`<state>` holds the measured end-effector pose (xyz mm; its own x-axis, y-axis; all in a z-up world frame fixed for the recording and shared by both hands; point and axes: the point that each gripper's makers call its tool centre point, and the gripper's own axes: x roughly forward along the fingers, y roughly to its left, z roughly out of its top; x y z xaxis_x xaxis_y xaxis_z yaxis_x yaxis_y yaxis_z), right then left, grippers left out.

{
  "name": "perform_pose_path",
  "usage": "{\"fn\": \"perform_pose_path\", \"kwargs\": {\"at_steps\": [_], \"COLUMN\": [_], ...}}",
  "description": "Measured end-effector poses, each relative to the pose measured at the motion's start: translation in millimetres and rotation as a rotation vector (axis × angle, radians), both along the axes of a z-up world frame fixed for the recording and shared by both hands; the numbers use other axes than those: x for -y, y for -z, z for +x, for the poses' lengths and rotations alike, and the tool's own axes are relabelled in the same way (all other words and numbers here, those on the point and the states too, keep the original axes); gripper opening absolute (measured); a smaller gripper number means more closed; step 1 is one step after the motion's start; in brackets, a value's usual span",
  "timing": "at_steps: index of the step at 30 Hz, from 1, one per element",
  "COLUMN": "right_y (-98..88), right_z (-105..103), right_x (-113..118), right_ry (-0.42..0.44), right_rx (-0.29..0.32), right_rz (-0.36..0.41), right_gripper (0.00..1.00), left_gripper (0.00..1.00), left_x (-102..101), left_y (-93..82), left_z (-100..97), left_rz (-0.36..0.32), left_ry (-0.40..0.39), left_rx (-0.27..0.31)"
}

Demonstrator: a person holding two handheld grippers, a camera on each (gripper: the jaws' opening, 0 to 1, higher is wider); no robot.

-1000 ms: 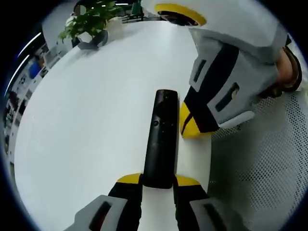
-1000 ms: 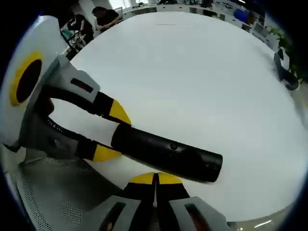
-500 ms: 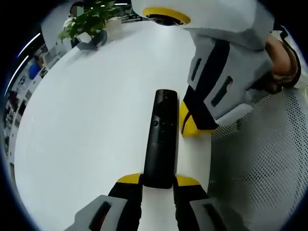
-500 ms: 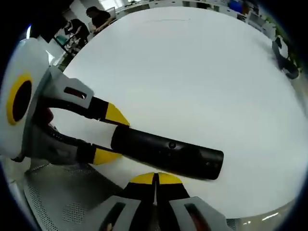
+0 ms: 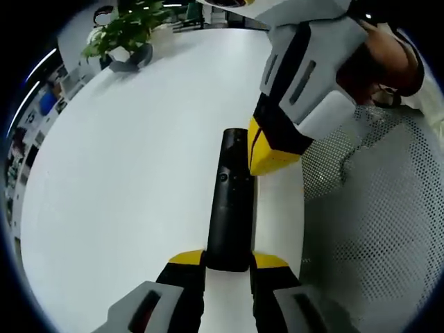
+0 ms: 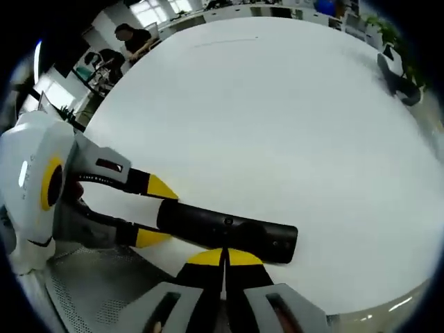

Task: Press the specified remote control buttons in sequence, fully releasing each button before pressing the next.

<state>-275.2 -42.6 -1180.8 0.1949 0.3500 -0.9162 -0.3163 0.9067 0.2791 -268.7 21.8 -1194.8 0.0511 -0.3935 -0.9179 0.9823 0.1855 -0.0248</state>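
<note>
- Two views, one black remote point(image 5: 232, 208) lying flat on my white counter point(image 5: 125, 173), close to the counter's edge.
- From the left gripper view, my left gripper point(image 5: 229, 261) has its jaws pinching the near end of the remote, one yellow tip on each side of it.
- That same view shows my right gripper point(image 5: 263, 149) coming in from the upper right, its yellow tips pressed together and sitting at the far end of the remote, on its right edge; whether they press a button I cannot tell.
- Behind it, my hand point(image 5: 388, 66) holds that gripper's grey body, and a perforated white chair surface point(image 5: 374, 229) lies beside the counter's edge.
- A potted plant point(image 5: 125, 35) stands at the counter's far corner in the left gripper view.
- From the right gripper view, the remote point(image 6: 225, 232) runs crosswise, and my right gripper point(image 6: 223, 258) has its jaws shut tight together, tips overlapping the remote's near side around its middle.
- Here the left gripper point(image 6: 154, 211) shows from the side, its two yellow tips straddling the remote's left end.
- This view also shows a person point(image 6: 132, 38) seated far off past the counter, too small to describe further.
- Small round buttons on the remote's top are visible, but their markings are too blurred to read.
- My right jaws' tips hide the exact spot they touch.
</note>
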Motion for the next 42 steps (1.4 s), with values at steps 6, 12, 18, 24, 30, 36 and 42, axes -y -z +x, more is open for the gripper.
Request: {"fn": "perform_pose_path", "kwargs": {"at_steps": [6,12,18,24,30,36,42], "right_y": [2.0,5.2,7.8,11.2,10.6,4.3,3.2], "right_z": [0.9,-0.4,1.1,0.9,1.1,10.0,20.0], "right_x": [-2.2,-3.2,-2.8,-6.0,-6.2,-13.5,-22.3], "right_ry": [-0.010,-0.024,-0.013,-0.020,-0.018,-0.009,-0.023], "right_rx": [0.000,-0.015,-0.068,-0.083,-0.096,-0.066,-0.038], "right_rz": [-0.005,-0.020,-0.018,-0.016,-0.015,0.018,0.026], "right_gripper": [0.00,0.00,0.00,0.00,0.00,0.00,0.00], "left_gripper": [0.23,0.23,0.23,0.23,0.23,0.23,0.23], "left_x": [0.4,0.0,0.6,0.7,0.5,0.4,1.1], "left_y": [0.0,-0.2,-0.1,0.0,-0.2,0.0,0.4], "left_z": [-0.2,-0.2,-0.2,-0.1,0.0,0.0,0.5], "left_rz": [0.008,0.000,0.009,0.007,0.003,-0.005,-0.005], "left_ry": [0.003,0.002,0.009,0.019,0.020,0.016,0.016], "left_rx": [0.000,0.000,0.000,-0.001,0.000,0.004,0.003]}}
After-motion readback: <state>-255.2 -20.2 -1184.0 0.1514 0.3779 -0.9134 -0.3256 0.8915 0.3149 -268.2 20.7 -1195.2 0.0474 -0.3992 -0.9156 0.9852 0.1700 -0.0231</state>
